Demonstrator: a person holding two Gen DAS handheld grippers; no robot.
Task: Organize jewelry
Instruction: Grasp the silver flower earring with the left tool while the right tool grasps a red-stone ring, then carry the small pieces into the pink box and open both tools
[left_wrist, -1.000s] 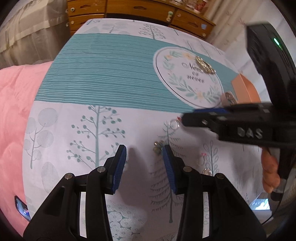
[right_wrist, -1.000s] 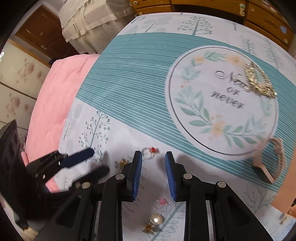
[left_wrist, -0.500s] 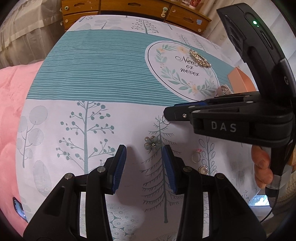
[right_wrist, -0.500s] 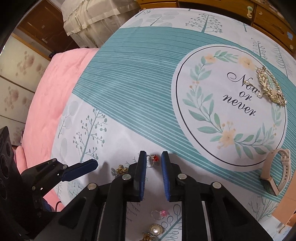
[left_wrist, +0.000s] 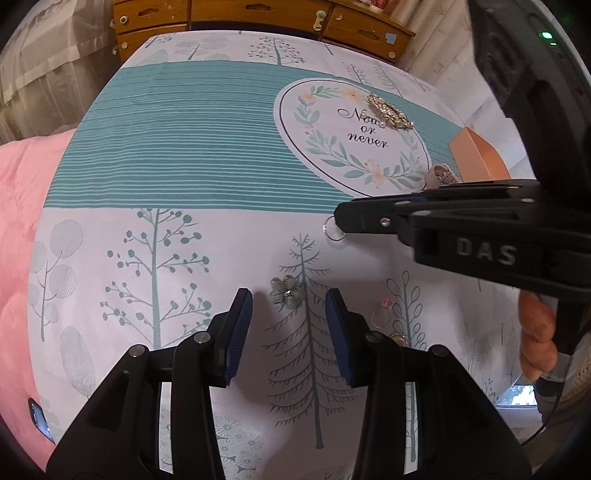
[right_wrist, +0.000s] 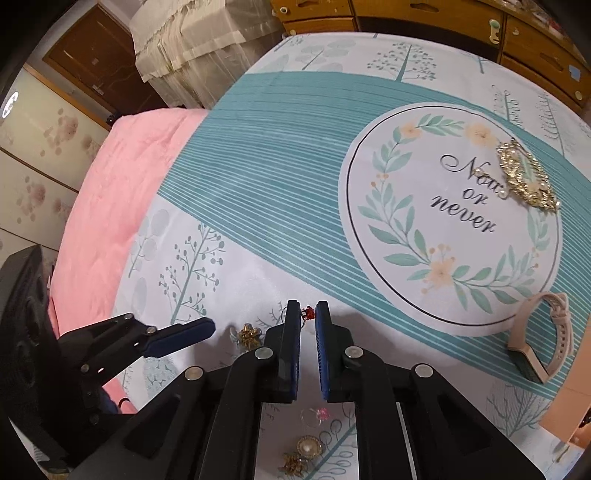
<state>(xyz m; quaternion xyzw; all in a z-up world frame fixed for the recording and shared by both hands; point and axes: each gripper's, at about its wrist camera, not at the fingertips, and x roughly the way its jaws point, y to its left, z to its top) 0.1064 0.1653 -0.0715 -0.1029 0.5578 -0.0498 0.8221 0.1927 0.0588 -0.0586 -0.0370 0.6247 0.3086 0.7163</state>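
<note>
Right tool (right_wrist: 307, 317) pinches red-stone ring (right_wrist: 308, 314); left tool (left_wrist: 288, 317) half open.

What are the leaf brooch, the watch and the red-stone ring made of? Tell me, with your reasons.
Leaf brooch: looks like gold-toned metal with small pearl-like beads; it glitters, though plated or solid is unclear.
Watch: the pale pink strap looks like matte rubber or silicone, with punched holes and a soft curve.
Red-stone ring: thin silvery, shiny metal band; the stone could be glass or gem.

red-stone ring (right_wrist: 307, 314) | silver band | upright | pinched at tongs' tips
</note>
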